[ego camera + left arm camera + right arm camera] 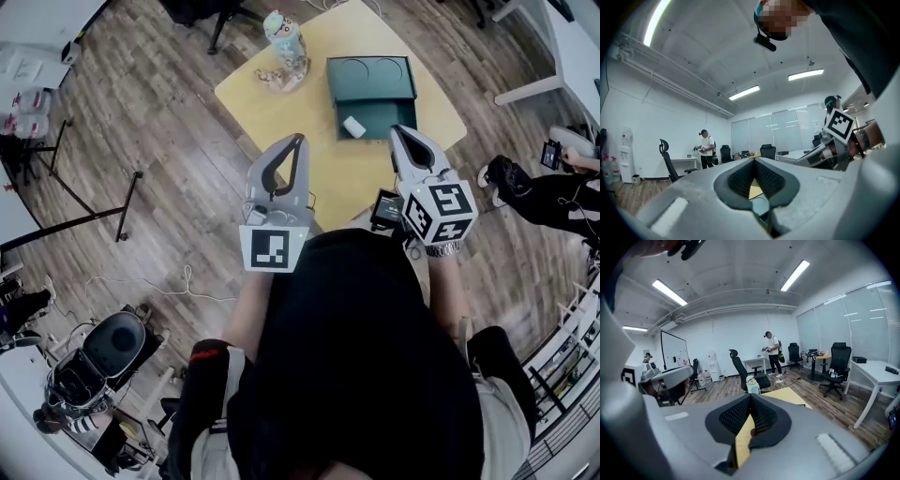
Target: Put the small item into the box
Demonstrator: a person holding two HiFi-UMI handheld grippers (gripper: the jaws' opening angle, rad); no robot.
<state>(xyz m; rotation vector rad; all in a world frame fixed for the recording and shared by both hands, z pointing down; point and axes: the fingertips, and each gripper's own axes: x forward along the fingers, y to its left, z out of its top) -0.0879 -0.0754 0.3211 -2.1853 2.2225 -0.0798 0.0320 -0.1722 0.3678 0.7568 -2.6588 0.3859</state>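
Both the left gripper [299, 140] and the right gripper [397, 130] are closed and empty. The small white item [353, 127] seems to sit inside the green box [370, 77] (lid open), so best keep clear of it.

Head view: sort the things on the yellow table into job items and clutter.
Job items: open dark green box; small white block lying inside it.
Clutter: pale cartoon figurine, upright, left of the box and beyond it; flat black device, nearer than the box.
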